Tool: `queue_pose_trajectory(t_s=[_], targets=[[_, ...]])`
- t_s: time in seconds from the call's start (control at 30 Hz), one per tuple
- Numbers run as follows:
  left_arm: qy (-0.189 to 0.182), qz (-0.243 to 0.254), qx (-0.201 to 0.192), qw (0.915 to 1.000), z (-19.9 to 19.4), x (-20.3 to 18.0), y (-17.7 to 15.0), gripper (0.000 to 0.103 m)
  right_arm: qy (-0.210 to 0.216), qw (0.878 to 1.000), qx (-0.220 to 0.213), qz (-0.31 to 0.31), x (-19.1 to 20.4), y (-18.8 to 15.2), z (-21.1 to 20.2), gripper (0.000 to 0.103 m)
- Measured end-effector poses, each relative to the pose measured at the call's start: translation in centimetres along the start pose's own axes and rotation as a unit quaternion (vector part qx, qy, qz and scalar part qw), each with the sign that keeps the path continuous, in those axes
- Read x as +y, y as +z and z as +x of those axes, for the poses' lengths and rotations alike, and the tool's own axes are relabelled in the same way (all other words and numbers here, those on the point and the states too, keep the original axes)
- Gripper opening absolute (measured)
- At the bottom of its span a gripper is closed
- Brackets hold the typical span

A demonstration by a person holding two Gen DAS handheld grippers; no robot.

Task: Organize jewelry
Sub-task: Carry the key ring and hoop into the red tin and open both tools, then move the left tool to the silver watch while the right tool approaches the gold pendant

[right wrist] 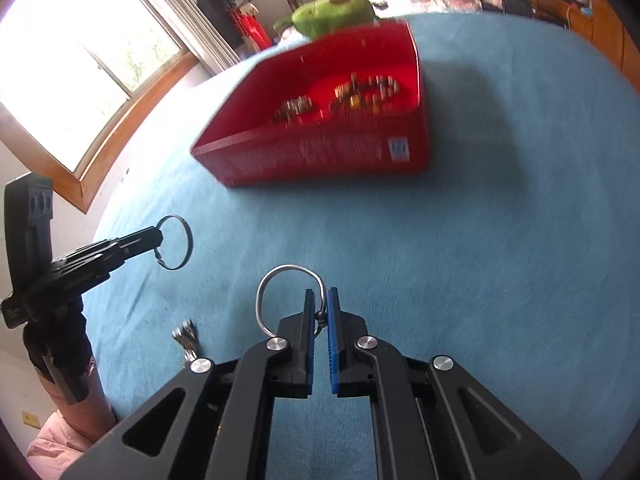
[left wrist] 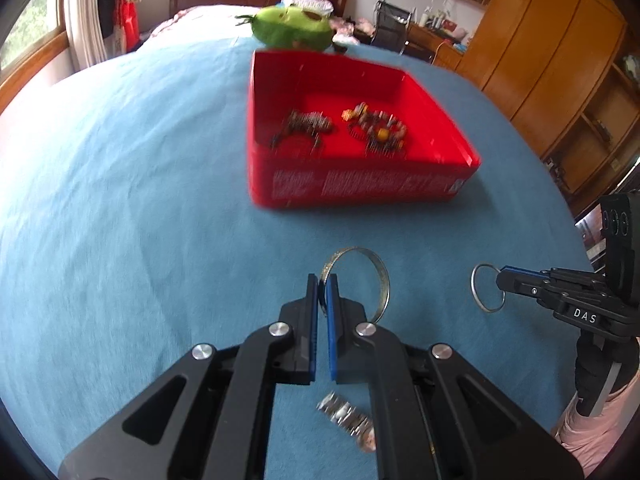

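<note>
In the left wrist view my left gripper [left wrist: 322, 280] is shut on a wide silver bangle [left wrist: 385, 284], held upright above the blue cloth. To its right, my right gripper [left wrist: 499, 280] is shut on a thin silver ring bangle [left wrist: 473, 286]. The right wrist view shows the same thin bangle [right wrist: 288, 267] pinched between the blue pads of my right gripper [right wrist: 321, 294], with my left gripper [right wrist: 158, 238] and its wide bangle [right wrist: 189, 242] off to the left. Ahead stands an open red box [left wrist: 360, 188] [right wrist: 320, 156] holding beaded bracelets [left wrist: 380, 128] [right wrist: 360, 96].
A silver watch [left wrist: 348, 420] [right wrist: 185, 334] lies on the blue cloth [left wrist: 140, 200] below the left gripper. A green plush toy [left wrist: 292, 26] [right wrist: 332, 12] sits behind the box. Wooden cabinets [left wrist: 560, 60] stand to the right, and a window [right wrist: 80, 60] to the left.
</note>
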State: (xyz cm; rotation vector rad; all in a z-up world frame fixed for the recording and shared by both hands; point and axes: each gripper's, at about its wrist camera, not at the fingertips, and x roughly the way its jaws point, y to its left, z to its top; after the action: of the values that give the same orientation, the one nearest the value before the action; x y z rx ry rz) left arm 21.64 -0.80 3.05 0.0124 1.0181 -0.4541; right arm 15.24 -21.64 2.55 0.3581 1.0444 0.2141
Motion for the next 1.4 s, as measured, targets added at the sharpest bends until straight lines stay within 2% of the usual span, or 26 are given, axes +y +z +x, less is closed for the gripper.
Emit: queue_pose_trajectory(t_s=[0.2, 0.33, 0.5, 0.7, 0.83, 0.9, 0.93, 1.1, 1.23, 1.4], targets=[[-0.013, 0.001, -0.033, 0.9994, -0.3, -0.9, 5.0, 0.002, 0.001, 0.999, -0.050, -0.004, 0.2, 5.6, -2.3, 0.005], [-0.019, -0.001, -0.053, 0.9984, 0.6, -1.2, 8.6, 0.002, -0.013, 0.998, -0.066, 0.002, 0.0, 9.5, -1.0, 0.005], [-0.016, -0.014, -0.040, 0.9990, 4.8, -1.0, 11.6, 0.002, -0.021, 0.999, -0.048, 0.012, -0.7, 13.3, 3.3, 0.005], [-0.016, -0.031, -0.006, 0.9994, 9.7, 0.1, 13.1, 0.003, -0.032, 0.999, -0.017, 0.012, -1.5, 15.0, 8.5, 0.005], [-0.020, -0.030, 0.004, 0.9993, 11.0, 0.4, 13.2, 0.007, -0.052, 0.998, -0.027, -0.010, -1.2, 15.2, 9.1, 0.011], [-0.017, -0.026, -0.005, 0.9995, 10.4, 0.4, 13.3, 0.017, -0.057, 0.997, -0.042, -0.018, -0.9, 15.0, 8.2, 0.011], [-0.019, -0.024, -0.012, 0.9995, 9.8, 0.3, 13.2, 0.023, -0.053, 0.997, -0.053, -0.021, -0.6, 14.7, 7.2, 0.011], [-0.026, -0.004, -0.049, 0.9984, 4.8, -0.6, 12.1, 0.023, -0.032, 0.994, -0.098, -0.039, 0.9, 13.0, 2.0, 0.011], [-0.004, 0.006, -0.068, 0.9976, 0.3, -0.8, 9.3, 0.033, -0.003, 0.993, -0.106, -0.049, 1.8, 10.6, -1.7, 0.011], [0.027, -0.009, -0.031, 0.9991, -2.3, 0.0, 4.1, 0.035, 0.019, 0.995, -0.073, -0.064, 2.9, 5.7, -3.6, 0.012]])
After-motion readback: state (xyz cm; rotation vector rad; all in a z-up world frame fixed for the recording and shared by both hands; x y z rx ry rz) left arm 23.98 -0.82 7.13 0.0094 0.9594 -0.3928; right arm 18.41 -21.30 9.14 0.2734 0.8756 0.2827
